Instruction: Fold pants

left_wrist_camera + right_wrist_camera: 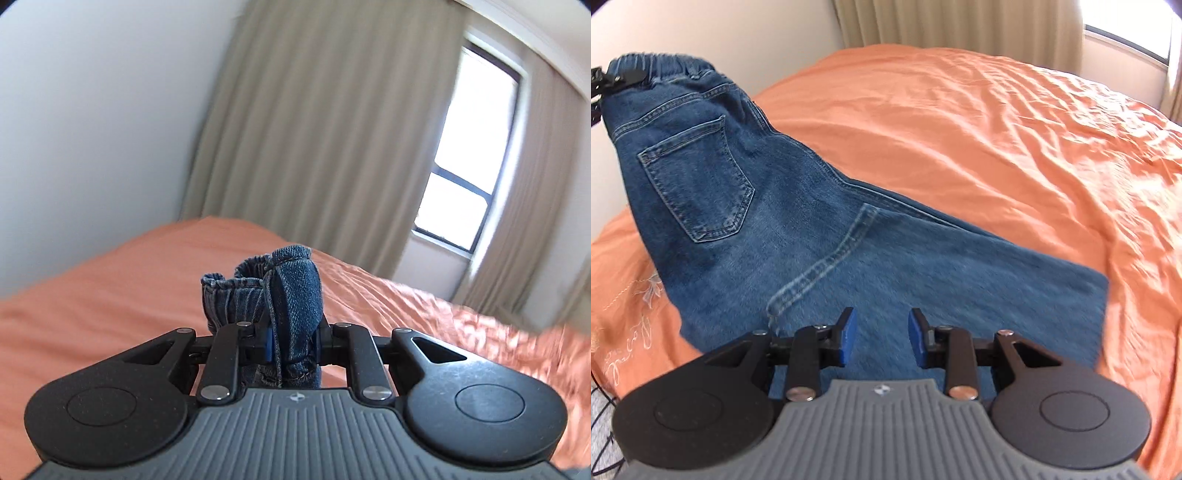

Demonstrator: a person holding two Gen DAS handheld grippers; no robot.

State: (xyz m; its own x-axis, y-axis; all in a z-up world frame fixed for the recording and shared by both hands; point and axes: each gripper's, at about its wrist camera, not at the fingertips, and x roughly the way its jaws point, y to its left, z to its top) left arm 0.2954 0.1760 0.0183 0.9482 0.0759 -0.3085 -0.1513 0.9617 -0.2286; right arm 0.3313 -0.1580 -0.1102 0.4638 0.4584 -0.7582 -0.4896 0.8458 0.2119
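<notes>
Blue denim pants (798, 221) lie folded lengthwise on the orange bed, back pocket up, legs running toward the right wrist camera. My left gripper (291, 339) is shut on the bunched elastic waistband (273, 295) and lifts it off the bed. It also shows at the far left of the right wrist view (613, 83), clamped on the waistband. My right gripper (881, 338) is open and empty, just above the lower leg part of the pants, its blue pads (849, 334) apart.
An orange bedspread (997, 147) covers the bed, wrinkled on the right. Beige curtains (314, 129) and a bright window (476, 147) stand behind the bed. A white wall (92, 129) is on the left. A grey item (602, 417) sits at the lower left edge.
</notes>
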